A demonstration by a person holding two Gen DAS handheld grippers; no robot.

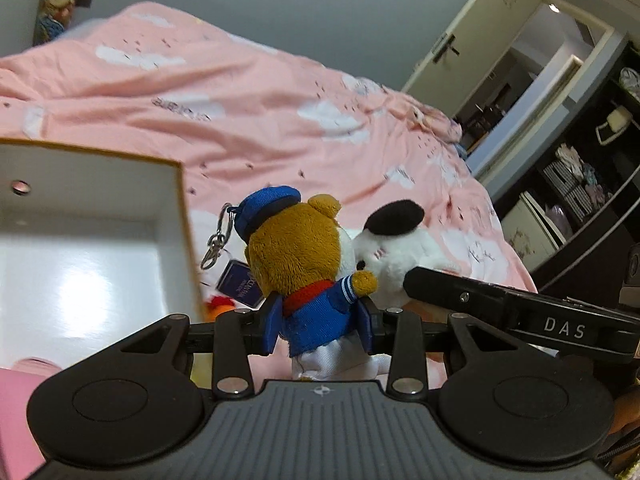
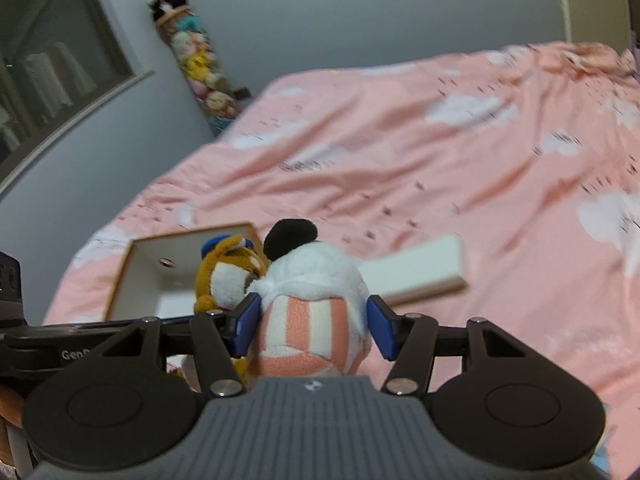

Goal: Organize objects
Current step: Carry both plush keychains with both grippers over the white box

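My left gripper [image 1: 320, 326] is shut on a brown bear plush [image 1: 308, 264] in a blue cap and blue jacket, with a metal clasp and a dark tag hanging from it. My right gripper [image 2: 314, 326] is shut on a white plush [image 2: 316, 304] with a black beret and a pink striped body. The two plushes are held side by side above the pink bed; the bear also shows in the right wrist view [image 2: 226, 276], the white plush in the left wrist view [image 1: 394, 252]. An open white box [image 1: 80, 236] with a tan rim lies just left of the bear.
The box lid [image 2: 420, 272] lies on the pink quilt [image 2: 460, 160] to the right of the box [image 2: 140, 276]. A small red and orange thing [image 1: 218, 305] peeks out beside the box. Dark shelves [image 1: 580, 184] stand right of the bed. A column of plush toys [image 2: 196, 60] hangs in the wall corner.
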